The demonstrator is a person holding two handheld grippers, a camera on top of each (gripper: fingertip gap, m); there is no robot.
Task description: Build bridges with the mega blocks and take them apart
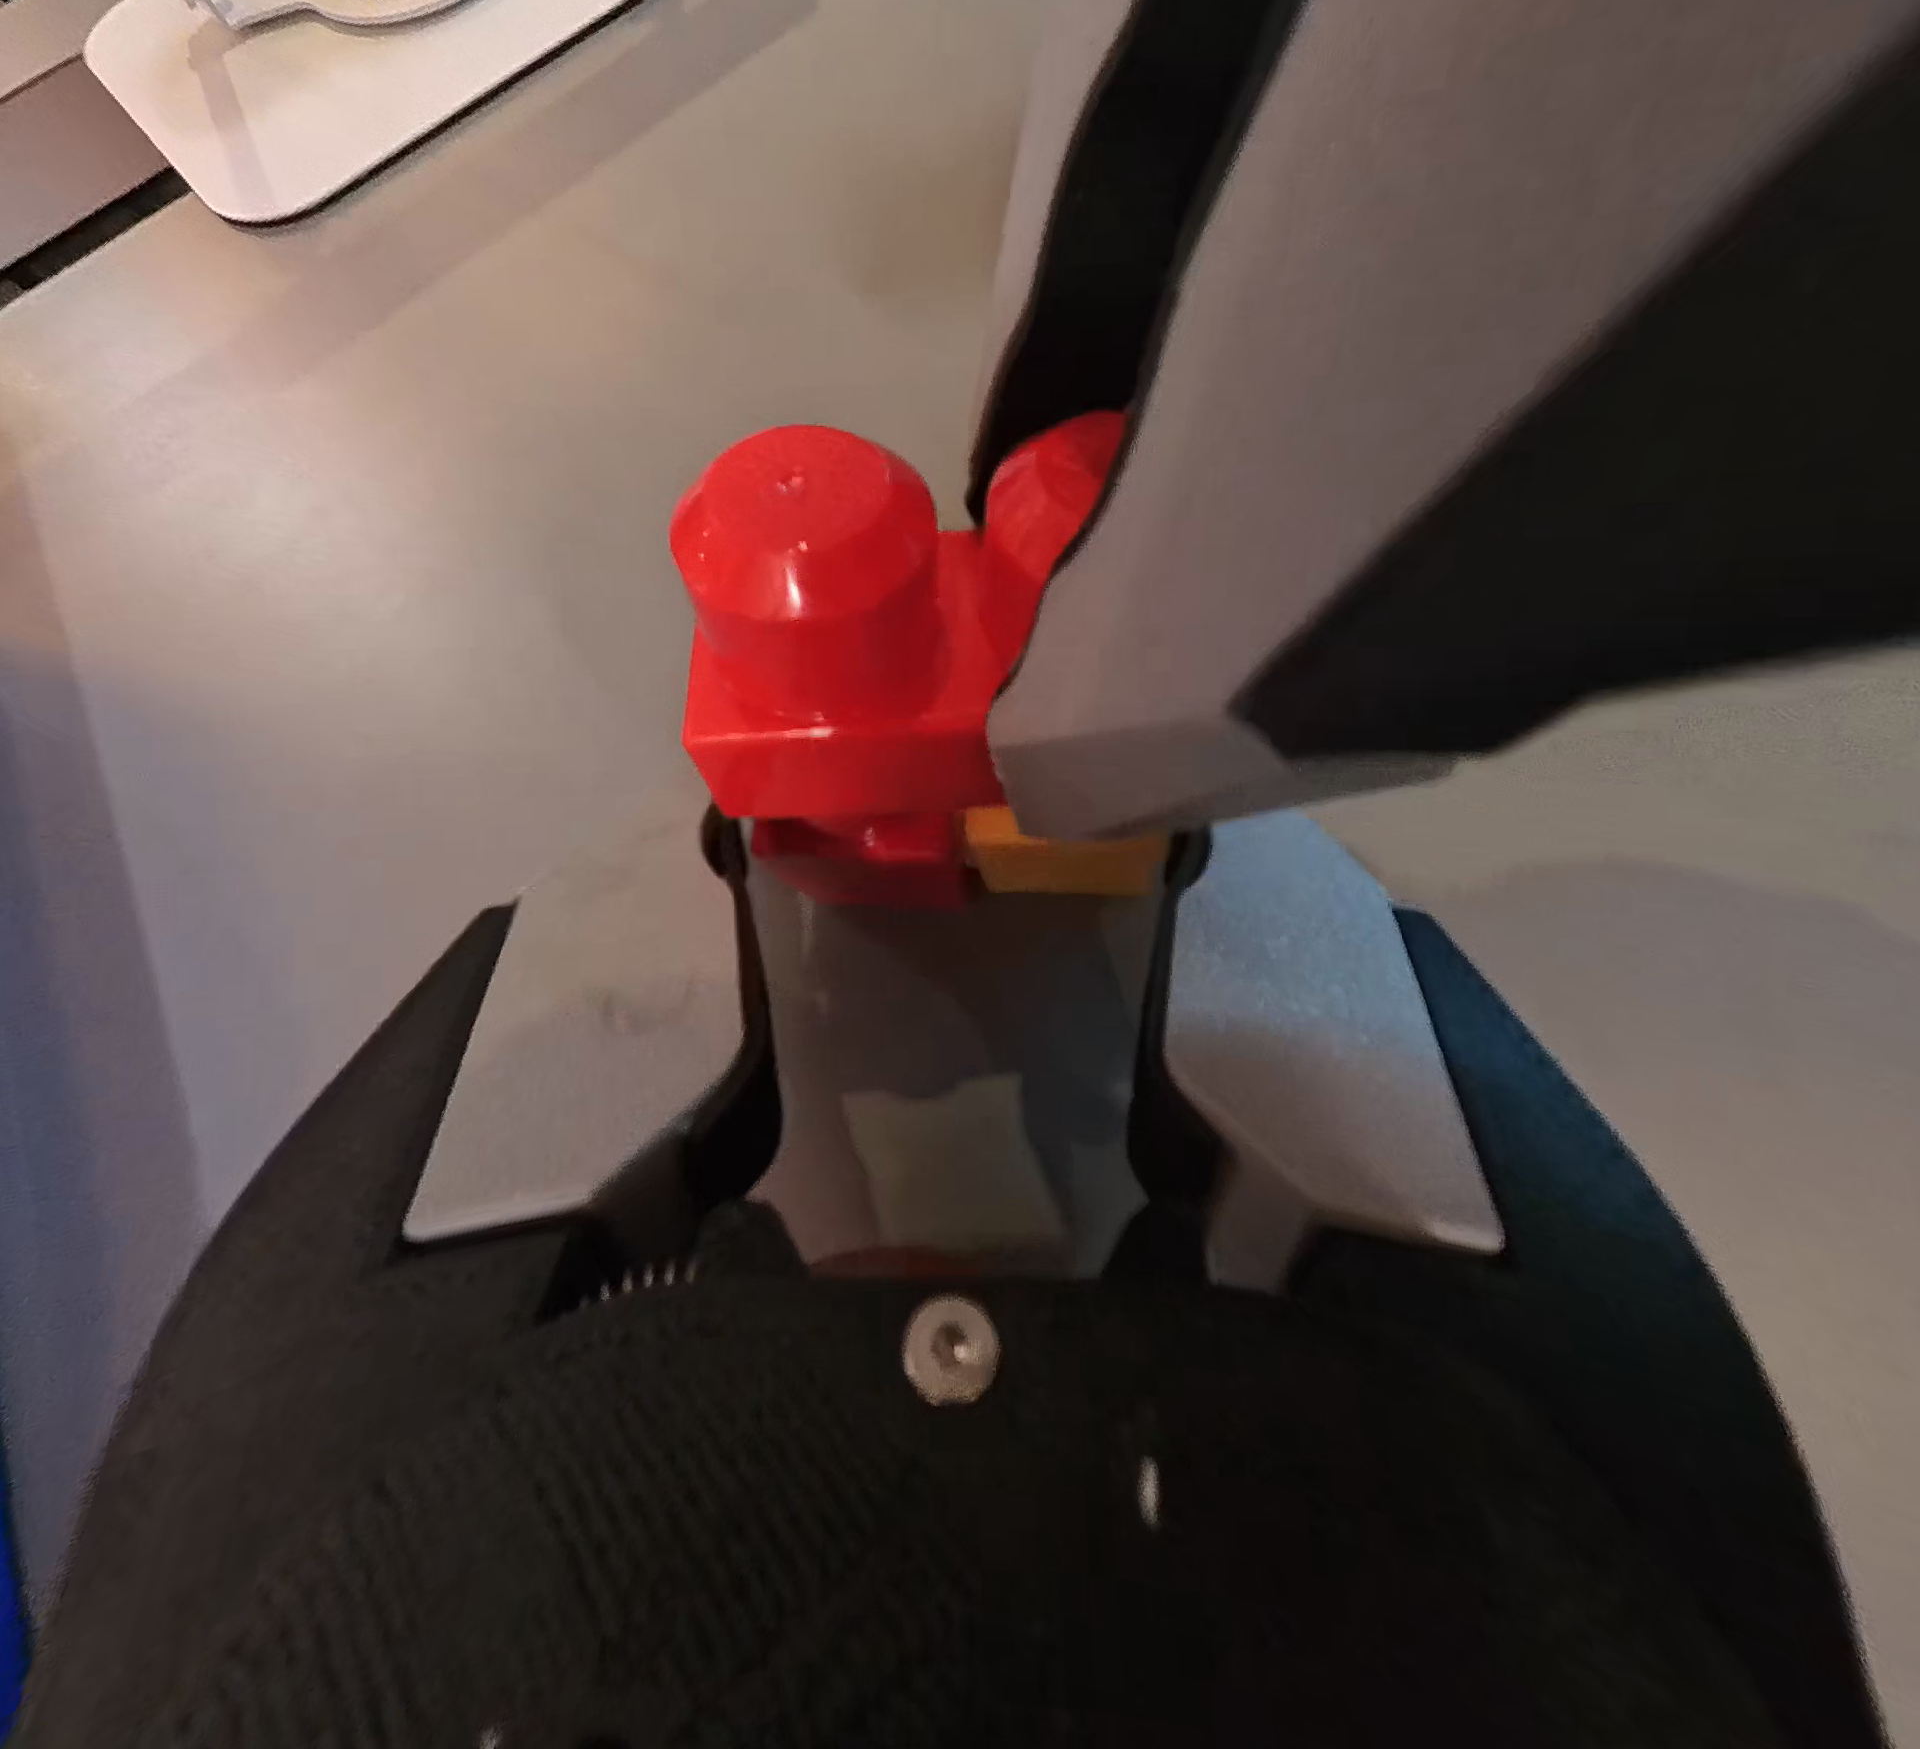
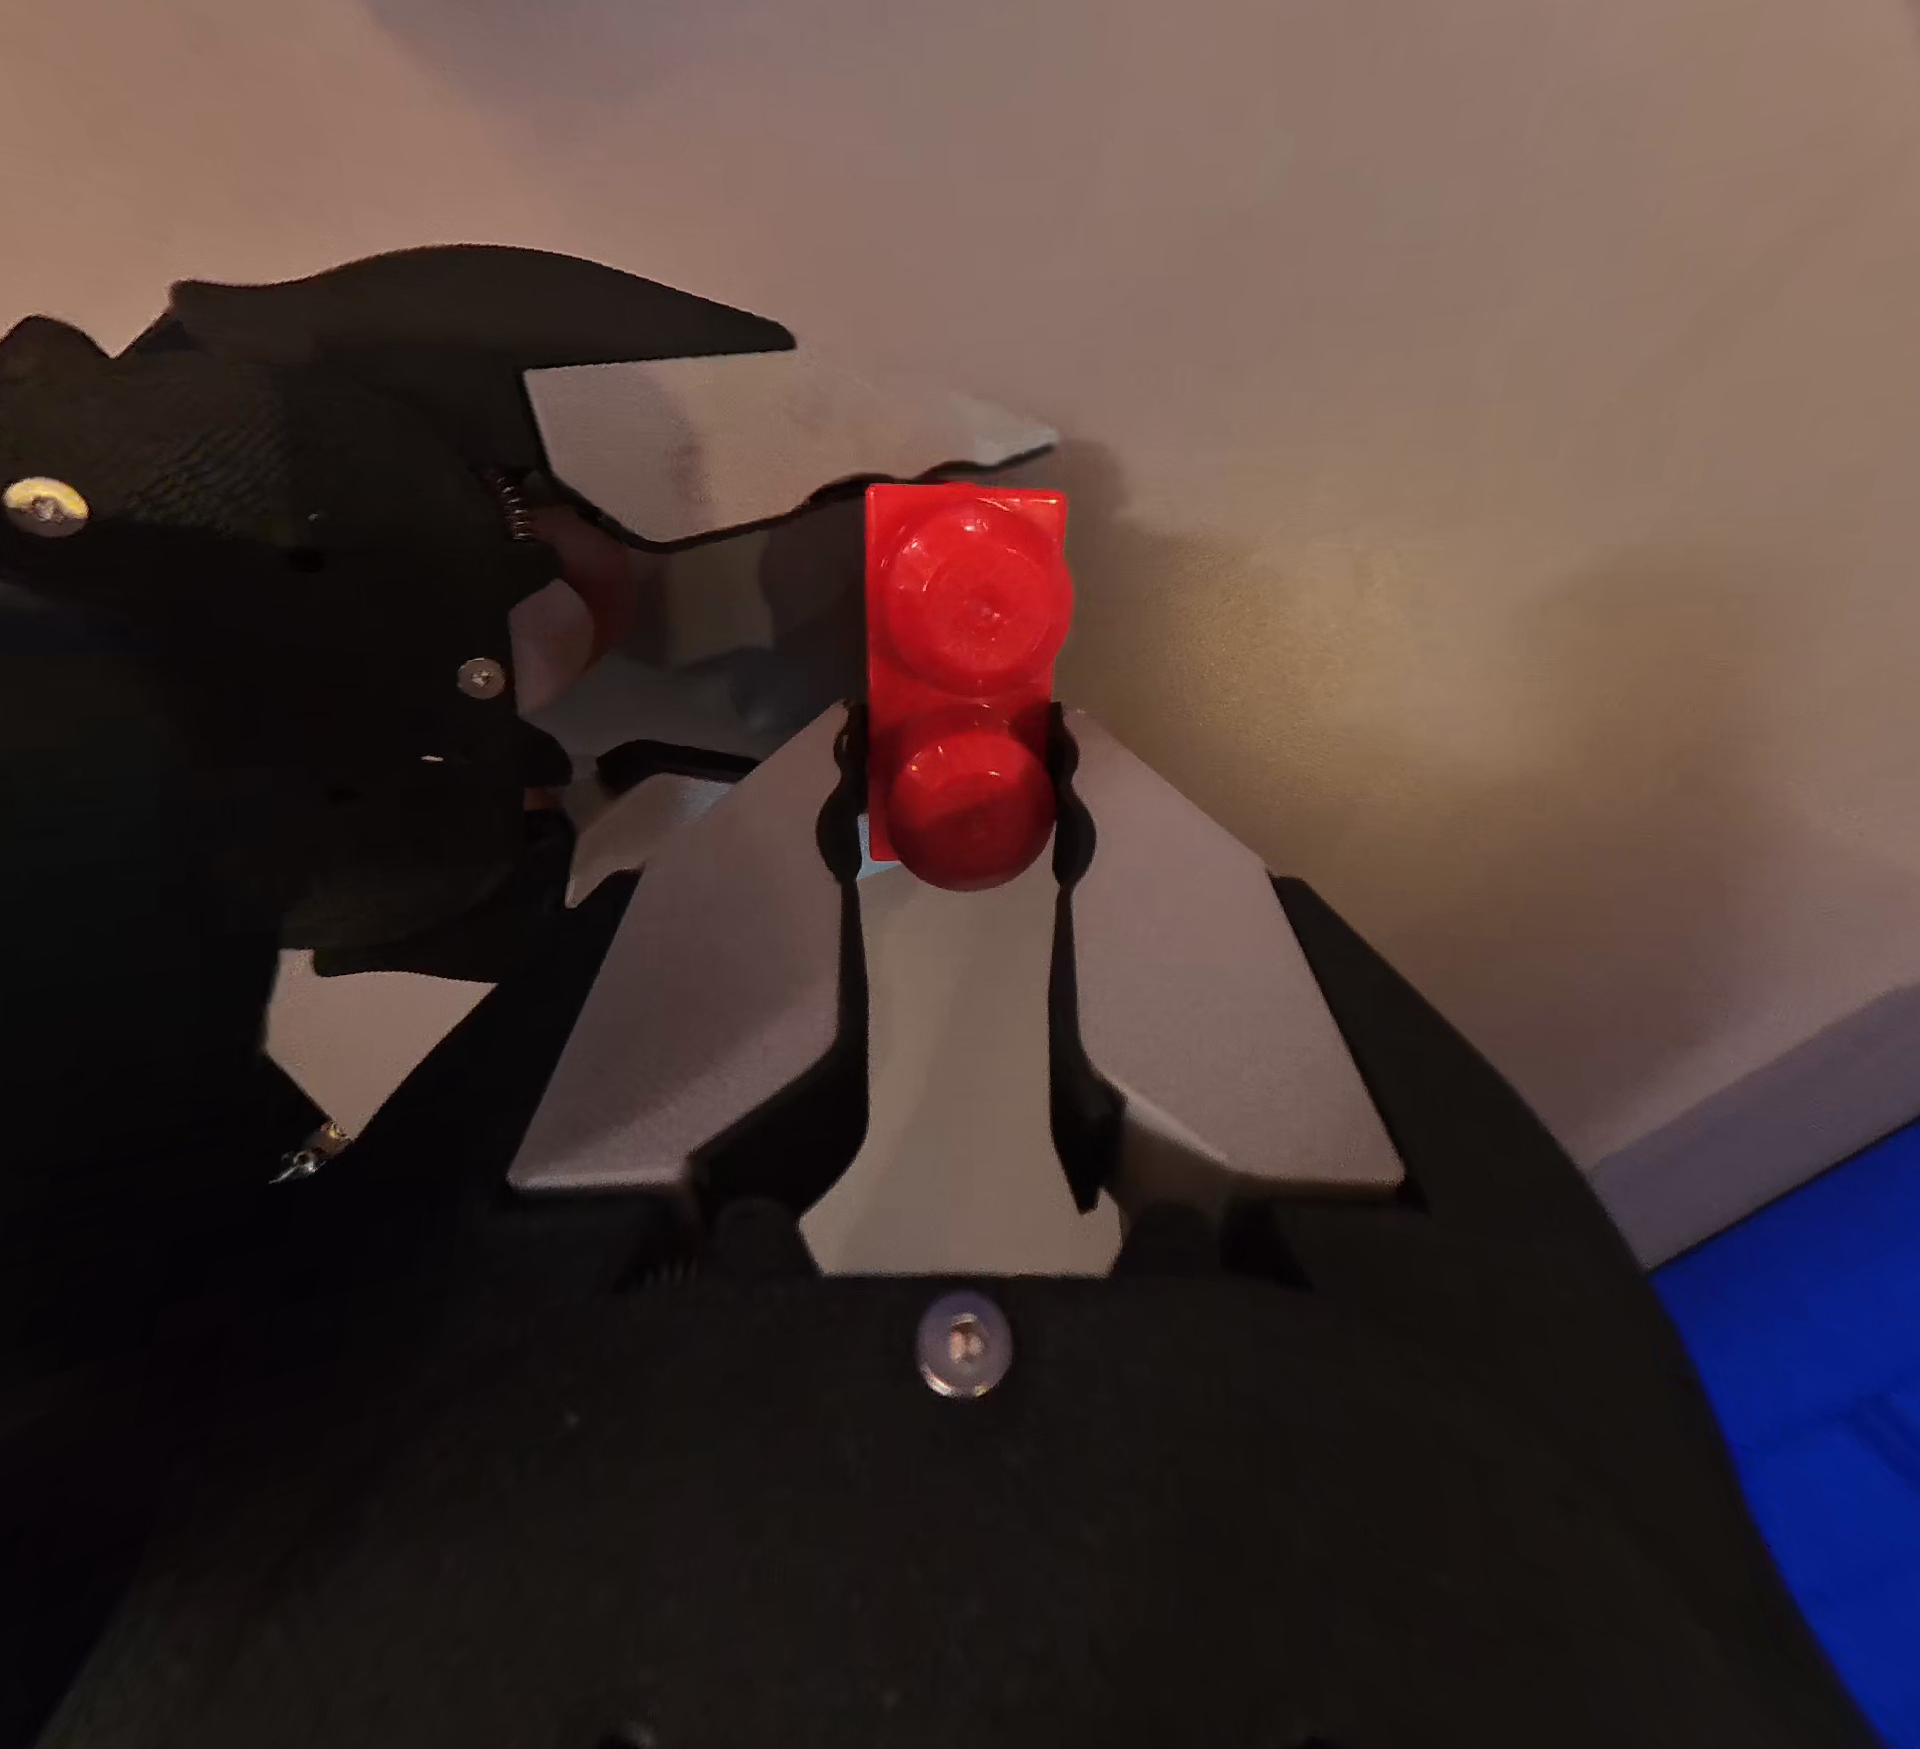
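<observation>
Right gripper pinching red block, left gripper clamped on lower blocks

Your left claw points toward 12 o'clock in its own view, fingers drawn close together and pinching at the tips. Your right claw is also narrowed to a tight grip. In the left wrist view it comes in from 1 o'clock, and its fingers meet the left tips.

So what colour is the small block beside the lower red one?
Orange-yellow block, seen best in the left wrist view.
</observation>
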